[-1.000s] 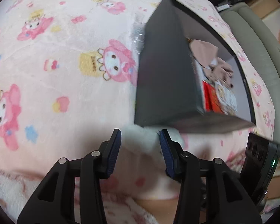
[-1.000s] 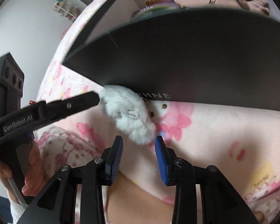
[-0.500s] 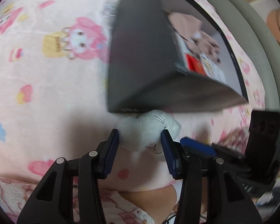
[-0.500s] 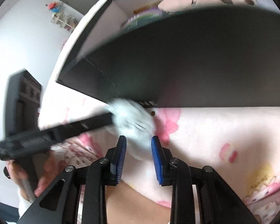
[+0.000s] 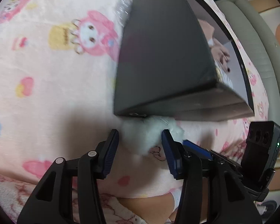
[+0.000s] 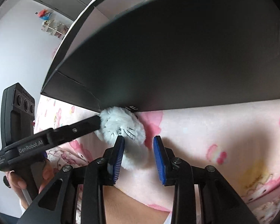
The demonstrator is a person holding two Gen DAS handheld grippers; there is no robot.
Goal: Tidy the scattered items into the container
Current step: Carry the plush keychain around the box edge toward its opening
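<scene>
A fluffy white plush toy (image 5: pixel 145 134) lies on the pink blanket against the lower edge of the black box (image 5: pixel 166 56). My left gripper (image 5: pixel 141 140) is open around the toy; its right pad touches the fur and the left pad stands just off it. In the right wrist view the same plush toy (image 6: pixel 121 127) sits at the foot of the black box (image 6: pixel 177 56). My right gripper (image 6: pixel 139 149) straddles the toy's near end with its jaws opening; the left pad brushes the fur, the right one stands clear. A beige cloth (image 5: pixel 217 50) lies inside the box.
The cartoon-print blanket (image 5: pixel 56 74) covers the whole surface. A grey-green cushioned edge (image 5: pixel 252 37) runs along the right. A hand (image 6: pixel 16 179) holds the left gripper's handle. The box wall looms just ahead of both grippers. A small shelf (image 6: pixel 52 28) hangs on the far wall.
Both grippers have closed in on the plush toy, which now sits between both pairs of pads. The right gripper's finger has come into the left wrist view. The right jaws narrowed, then widened again.
</scene>
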